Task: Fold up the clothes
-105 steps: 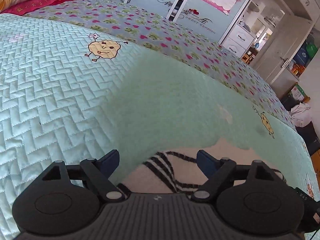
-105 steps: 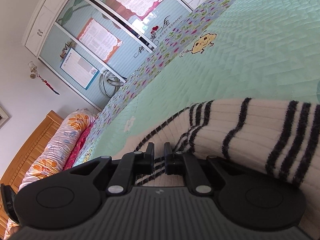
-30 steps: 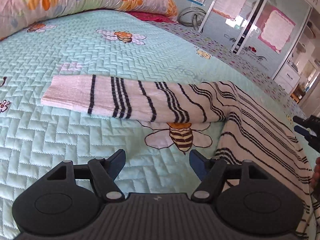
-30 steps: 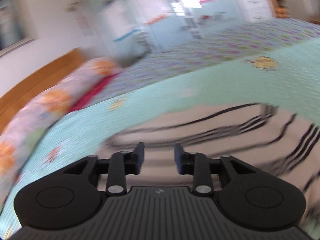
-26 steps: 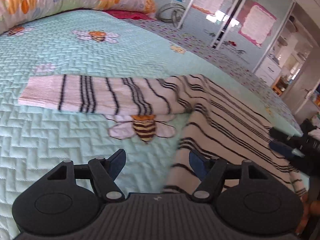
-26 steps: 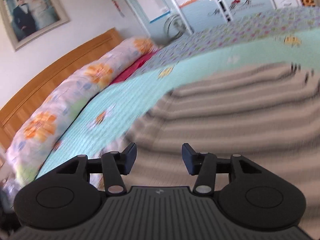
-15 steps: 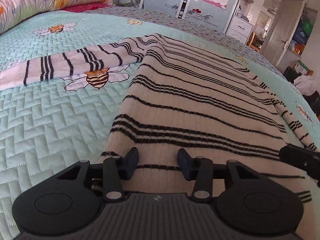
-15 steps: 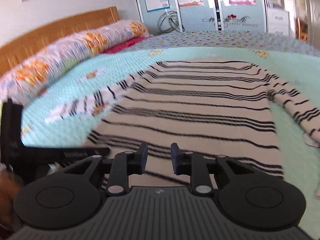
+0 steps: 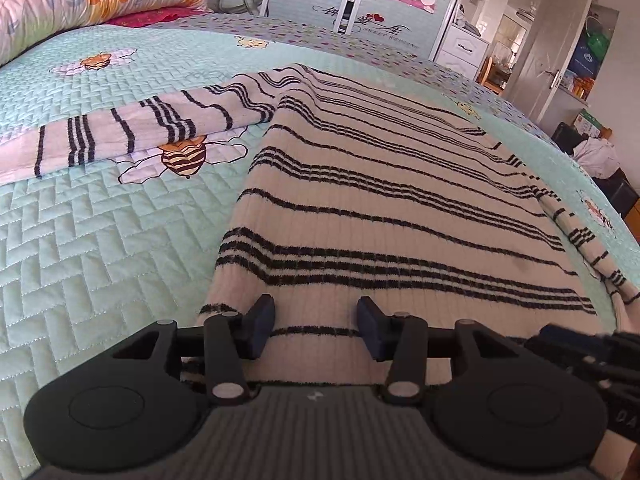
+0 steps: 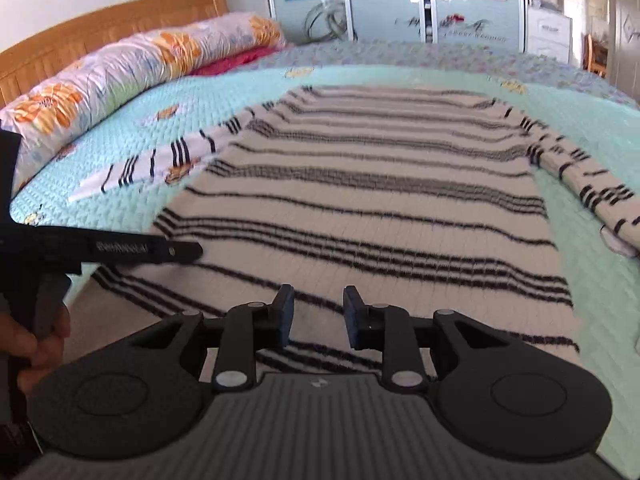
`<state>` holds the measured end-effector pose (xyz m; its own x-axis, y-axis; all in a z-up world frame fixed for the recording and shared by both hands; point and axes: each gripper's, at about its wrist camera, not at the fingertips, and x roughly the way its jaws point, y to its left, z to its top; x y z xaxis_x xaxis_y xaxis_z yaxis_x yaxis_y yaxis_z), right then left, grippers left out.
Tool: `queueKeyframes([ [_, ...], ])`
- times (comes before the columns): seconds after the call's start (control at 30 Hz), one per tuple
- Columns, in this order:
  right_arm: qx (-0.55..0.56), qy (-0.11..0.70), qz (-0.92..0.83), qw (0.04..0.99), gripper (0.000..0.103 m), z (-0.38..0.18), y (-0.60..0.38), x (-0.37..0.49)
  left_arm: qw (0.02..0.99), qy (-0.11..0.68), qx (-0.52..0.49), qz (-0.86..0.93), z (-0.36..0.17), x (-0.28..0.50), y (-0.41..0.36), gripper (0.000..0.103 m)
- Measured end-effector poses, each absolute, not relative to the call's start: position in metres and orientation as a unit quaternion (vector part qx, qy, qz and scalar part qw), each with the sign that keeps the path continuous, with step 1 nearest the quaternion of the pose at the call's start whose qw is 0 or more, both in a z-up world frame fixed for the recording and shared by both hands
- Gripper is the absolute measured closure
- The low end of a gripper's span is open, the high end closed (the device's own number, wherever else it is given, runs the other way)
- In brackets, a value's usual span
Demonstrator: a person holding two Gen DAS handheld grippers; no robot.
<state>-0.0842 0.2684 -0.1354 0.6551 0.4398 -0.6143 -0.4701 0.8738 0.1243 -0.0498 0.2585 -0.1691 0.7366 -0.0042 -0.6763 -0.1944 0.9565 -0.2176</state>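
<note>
A: Bedspread (image 9: pixel 100 240) first: mint quilted cover, takes up nearly the whole frame, serves as the flat work surface. Long flowered bolster (image 10: pixel 132 64) sits at the headboard, well clear.

B: Task item?

A: Striped sweater (image 9: pixel 400 208), cream with black bands, spread flat on the cover, hem toward the cameras, neck far away. Laid out like that so both bottom corners can be lifted, my read.

B: Sleeves?

A: Left sleeve (image 9: pixel 132 128) runs straight out sideways, partly over a printed bee (image 9: pixel 182 158). Right sleeve (image 10: pixel 588 188) angles down along the body, near the side seam. Neither is tucked in yet, so the fold is barely started.

B: Grippers?

A: Left gripper (image 9: pixel 316 326) sits low over the hem near the left corner, jaws spread about halfway, having closed in and then eased apart a touch; knit shows in the gap, pads not squeezing it. Right gripper (image 10: pixel 318 316) is over the hem further right, jaws narrower but apart, the same slight easing after closing in, fabric in the gap and not pinched.

B: Why parked there?

A: Probably lined up to pinch the hem and carry it toward the neck.
</note>
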Motion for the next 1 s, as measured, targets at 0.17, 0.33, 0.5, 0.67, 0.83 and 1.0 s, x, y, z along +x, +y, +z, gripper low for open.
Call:
queueKeyframes([
  [0.17,-0.027,0.346,0.256,0.902,0.055,-0.158,0.275,-0.09,0.92,0.366,-0.13,0.052,-0.169,-0.047,0.256,0.053],
  [0.33,-0.026,0.348,0.256,0.902,0.053,-0.158,0.276,-0.091,0.921,0.364,-0.124,0.055,-0.17,-0.048,0.254,0.053],
  [0.5,0.0,0.343,0.252,0.905,0.054,-0.133,0.268,-0.092,0.92,0.365,-0.13,0.06,-0.17,-0.047,0.254,0.052],
  [0.67,0.026,0.288,0.242,0.926,0.053,-0.114,0.261,-0.091,0.924,0.36,-0.119,0.057,-0.171,-0.047,0.251,0.049],
  [0.83,0.067,0.331,0.242,0.91,0.053,-0.164,0.255,-0.074,0.925,0.355,-0.122,0.052,-0.172,-0.048,0.253,0.048],
  [1.0,0.057,0.332,0.248,0.908,0.053,-0.136,0.263,-0.07,0.925,0.355,-0.131,0.045,-0.172,-0.048,0.255,0.047],
])
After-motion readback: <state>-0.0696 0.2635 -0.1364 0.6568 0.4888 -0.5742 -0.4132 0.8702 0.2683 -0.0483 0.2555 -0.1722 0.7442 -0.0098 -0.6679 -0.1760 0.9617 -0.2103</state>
